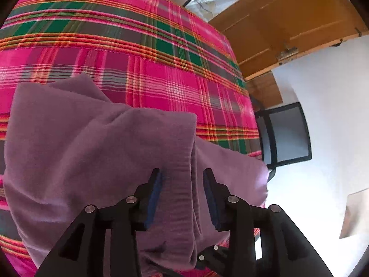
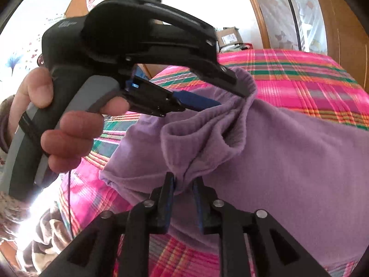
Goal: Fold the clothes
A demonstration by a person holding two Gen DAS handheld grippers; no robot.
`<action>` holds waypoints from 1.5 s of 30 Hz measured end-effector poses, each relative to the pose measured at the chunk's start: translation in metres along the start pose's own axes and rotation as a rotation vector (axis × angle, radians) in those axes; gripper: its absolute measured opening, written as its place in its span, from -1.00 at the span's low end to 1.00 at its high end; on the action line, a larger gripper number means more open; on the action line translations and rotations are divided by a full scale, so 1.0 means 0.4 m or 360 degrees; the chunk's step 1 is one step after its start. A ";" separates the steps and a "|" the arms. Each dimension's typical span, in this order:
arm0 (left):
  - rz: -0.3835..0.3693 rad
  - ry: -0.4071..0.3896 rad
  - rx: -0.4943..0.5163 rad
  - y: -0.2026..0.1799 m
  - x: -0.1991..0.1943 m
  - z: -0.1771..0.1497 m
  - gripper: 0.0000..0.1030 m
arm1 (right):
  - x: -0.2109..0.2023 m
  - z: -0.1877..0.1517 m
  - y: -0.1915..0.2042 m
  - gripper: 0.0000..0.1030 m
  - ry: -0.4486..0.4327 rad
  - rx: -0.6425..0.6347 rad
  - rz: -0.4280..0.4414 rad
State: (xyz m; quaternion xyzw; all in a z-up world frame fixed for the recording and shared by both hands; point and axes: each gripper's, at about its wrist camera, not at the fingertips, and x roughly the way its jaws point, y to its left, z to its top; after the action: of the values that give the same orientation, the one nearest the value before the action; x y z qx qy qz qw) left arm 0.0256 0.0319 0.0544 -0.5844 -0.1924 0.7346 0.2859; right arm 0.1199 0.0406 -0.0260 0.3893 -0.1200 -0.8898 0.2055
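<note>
A purple knit garment (image 1: pixel 92 152) lies bunched on a pink plaid bedspread (image 1: pixel 129 46). My left gripper (image 1: pixel 182 175) hangs over it with the jaws apart, straddling the ribbed hem edge; whether the pads press the cloth is unclear. In the right wrist view my right gripper (image 2: pixel 184 182) is shut on a gathered fold of the garment (image 2: pixel 276 157). The left gripper (image 2: pixel 230 97) shows there too, held in a hand, its fingers spread around the ribbed hem a little farther along.
The bedspread (image 2: pixel 299 78) covers a bed. A black chair (image 1: pixel 286 133) stands by the bed's right edge on a white floor. A wooden door (image 1: pixel 288 23) and wardrobe panels stand beyond. A cardboard box (image 2: pixel 230 37) sits at the far end.
</note>
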 end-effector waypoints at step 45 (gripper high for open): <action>-0.0211 -0.0302 -0.0479 0.366 -0.228 -0.338 -0.37 | 0.026 0.068 -0.150 -0.58 0.0237 0.0264 0.0178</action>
State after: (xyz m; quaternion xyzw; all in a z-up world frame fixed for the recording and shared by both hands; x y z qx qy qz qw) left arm 0.1420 -0.1456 -0.0006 -0.5348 -0.3643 0.7289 0.2235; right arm 0.0772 0.0904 -0.0369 0.4626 -0.1992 -0.8327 0.2302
